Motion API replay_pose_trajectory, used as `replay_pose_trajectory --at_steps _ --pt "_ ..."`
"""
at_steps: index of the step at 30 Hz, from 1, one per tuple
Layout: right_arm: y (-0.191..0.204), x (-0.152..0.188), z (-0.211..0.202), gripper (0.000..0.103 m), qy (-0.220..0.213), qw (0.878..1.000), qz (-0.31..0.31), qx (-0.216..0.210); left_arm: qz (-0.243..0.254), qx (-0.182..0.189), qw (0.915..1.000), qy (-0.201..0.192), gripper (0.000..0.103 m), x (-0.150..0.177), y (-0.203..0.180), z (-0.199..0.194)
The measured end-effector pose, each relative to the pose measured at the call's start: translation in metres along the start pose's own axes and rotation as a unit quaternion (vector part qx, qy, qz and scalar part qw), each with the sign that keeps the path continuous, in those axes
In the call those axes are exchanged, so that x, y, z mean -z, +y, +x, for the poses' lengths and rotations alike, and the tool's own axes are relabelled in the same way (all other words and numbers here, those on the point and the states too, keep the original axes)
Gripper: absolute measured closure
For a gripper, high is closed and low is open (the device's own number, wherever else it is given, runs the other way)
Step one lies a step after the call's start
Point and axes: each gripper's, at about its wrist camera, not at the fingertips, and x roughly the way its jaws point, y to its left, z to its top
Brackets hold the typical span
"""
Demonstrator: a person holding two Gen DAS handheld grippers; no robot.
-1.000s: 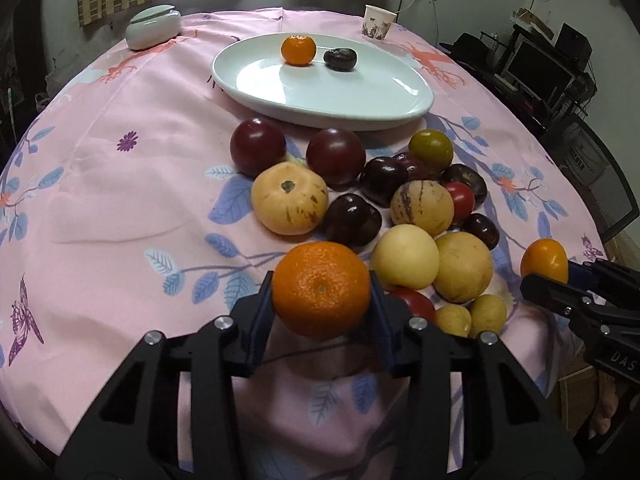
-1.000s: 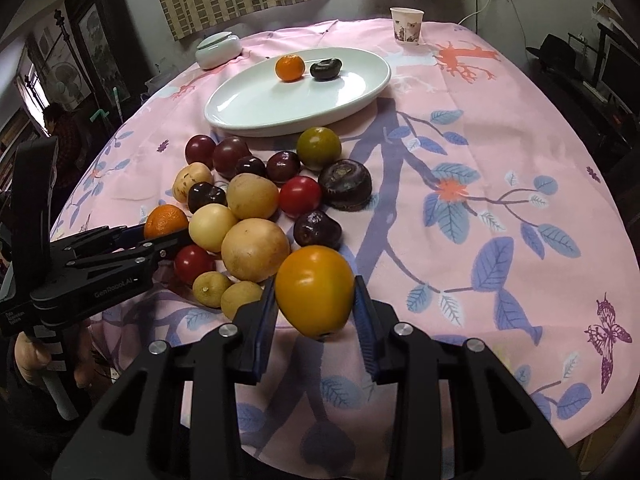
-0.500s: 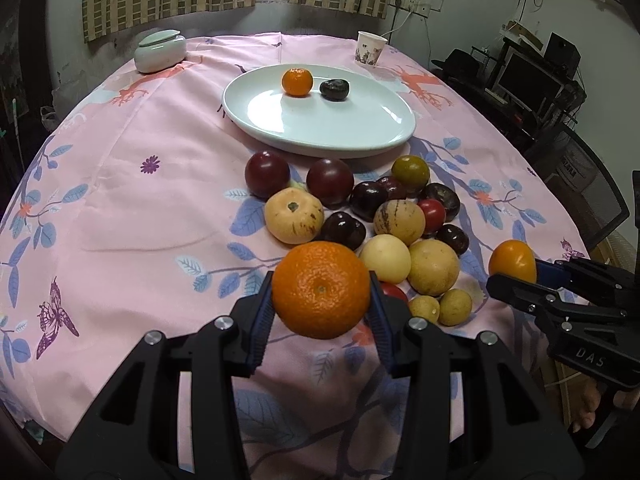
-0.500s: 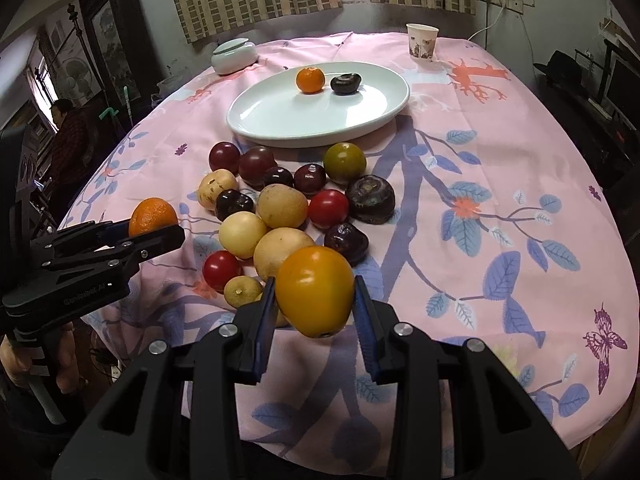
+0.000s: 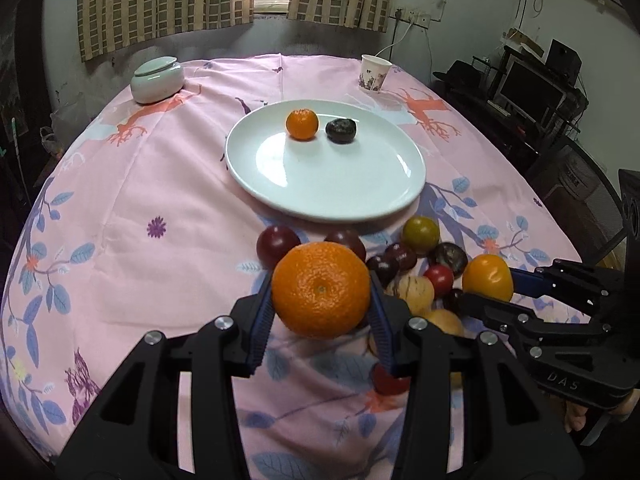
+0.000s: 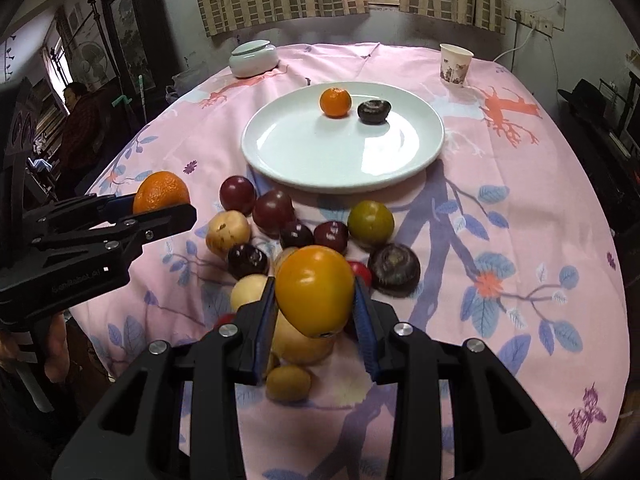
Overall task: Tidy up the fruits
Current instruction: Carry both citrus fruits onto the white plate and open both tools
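Note:
My left gripper is shut on an orange mandarin, held above the near edge of the fruit pile; it also shows in the right wrist view. My right gripper is shut on a yellow-orange tomato, held above the pile; the tomato also shows in the left wrist view. A white plate beyond the pile holds a small mandarin and a dark fruit. Some pile fruits are hidden behind both held fruits.
A pale lidded jar stands at the far left of the pink flowered tablecloth, a paper cup at the far right. A monitor and shelves stand right of the table. A seated person is at left.
Both grippers have risen and tilted up with their fruits, so the pile and plate look farther and lower. The grips have not changed.

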Motion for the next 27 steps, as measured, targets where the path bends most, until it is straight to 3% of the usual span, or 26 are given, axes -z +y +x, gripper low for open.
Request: replay_pose_trajectory --at_steps 3,7,11,17,27 --pt "0.000 -0.036 0.012 0.066 0.000 1.000 -0.019 0.002 0.011 -0.006 0.9999 -0.002 0.059 -0.041 0.007 0.015" --pt "-0.008 -0.081 0.042 0.066 0.000 1.000 -0.015 -0.005 -0.018 0.005 0.9996 0.019 0.058 -0.096 0.030 0.057" --pt "-0.021 -0.125 0.087 0.066 0.006 1.000 -0.005 0.006 -0.028 -0.018 0.9988 0.036 0.058 -0.128 0.040 0.105" --pt "-0.043 -0.154 0.145 0.066 0.046 0.999 0.010 0.010 -0.050 -0.023 0.9964 0.064 0.058 -0.141 0.048 0.149" --pt "-0.039 -0.168 0.165 0.066 0.051 0.999 -0.009 0.003 -0.058 -0.031 0.9954 0.070 0.058 -0.152 0.056 0.172"
